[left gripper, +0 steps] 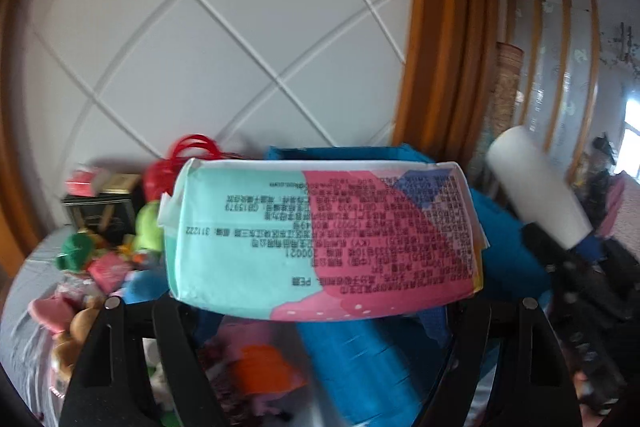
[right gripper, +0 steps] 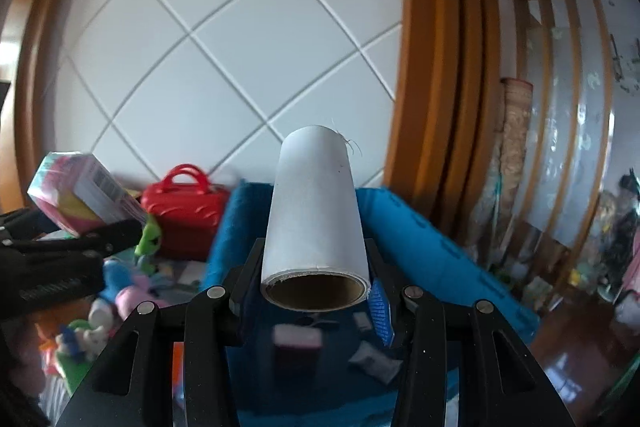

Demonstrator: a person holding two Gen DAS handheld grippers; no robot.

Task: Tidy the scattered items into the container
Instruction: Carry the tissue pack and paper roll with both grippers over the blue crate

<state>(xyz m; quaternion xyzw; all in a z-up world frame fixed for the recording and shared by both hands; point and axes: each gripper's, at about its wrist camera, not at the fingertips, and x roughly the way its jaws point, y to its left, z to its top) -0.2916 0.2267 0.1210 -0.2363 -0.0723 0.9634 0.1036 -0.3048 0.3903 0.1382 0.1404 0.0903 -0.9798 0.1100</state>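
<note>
A: Two grippers, both loaded. The left gripper (left gripper: 320, 307) has its jaws set wide and pressed on the mint-and-pink printed plastic pack (left gripper: 320, 243), held crosswise. The right gripper (right gripper: 316, 291) is closed partway on the white paper roll with a brown cardboard core (right gripper: 316, 211), which points away from the camera.

B: Where's the container?

A: The blue felt bin (right gripper: 440, 239), straight ahead and under both loads. The roll sits above its near edge; the pack is up over its left side, near the red toy handbag (right gripper: 184, 215). Toy clutter lies left of the bin.

B: Step?

A: Carrying to drop, I'd say. To do it well: get each item fully over the bin's opening, lower before letting go, keep the two grippers apart. The soft walls sag, so a rim hit could fold one in.

B: Risk?

A: The roll could roll out if dropped high.
</note>
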